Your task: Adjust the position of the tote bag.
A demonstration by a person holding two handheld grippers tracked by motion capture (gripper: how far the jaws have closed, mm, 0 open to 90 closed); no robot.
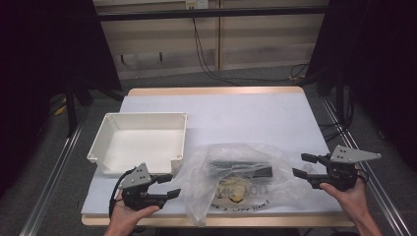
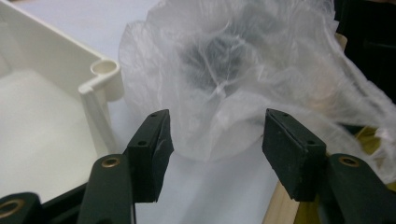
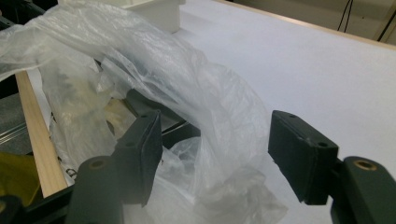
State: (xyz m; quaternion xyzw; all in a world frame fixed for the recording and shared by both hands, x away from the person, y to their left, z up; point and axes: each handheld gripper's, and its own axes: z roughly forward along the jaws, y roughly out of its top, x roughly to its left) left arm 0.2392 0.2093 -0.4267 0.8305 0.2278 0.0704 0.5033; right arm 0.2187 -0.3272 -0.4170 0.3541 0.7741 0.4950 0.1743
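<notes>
A crumpled clear plastic bag (image 1: 236, 172) lies at the front middle of the table, with a dark flat object (image 1: 241, 169) inside it and printed letters on its near side. My left gripper (image 1: 173, 185) is held just left of the bag, open, its jaws pointing toward it. In the left gripper view the bag (image 2: 233, 79) bulges just beyond the open jaws (image 2: 217, 140), with nothing pinched. My right gripper (image 1: 299, 165) sits at the bag's right edge, open. In the right gripper view loose film of the bag (image 3: 140, 70) lies between the spread jaws (image 3: 215, 144), and the pads do not press on it.
A white plastic tray (image 1: 142, 116) stands on the white table sheet at the left, behind my left gripper; its corner (image 2: 105, 70) is close to the left jaw. The wooden table edge (image 1: 216, 221) runs along the front. Dark drapes and cables ring the table.
</notes>
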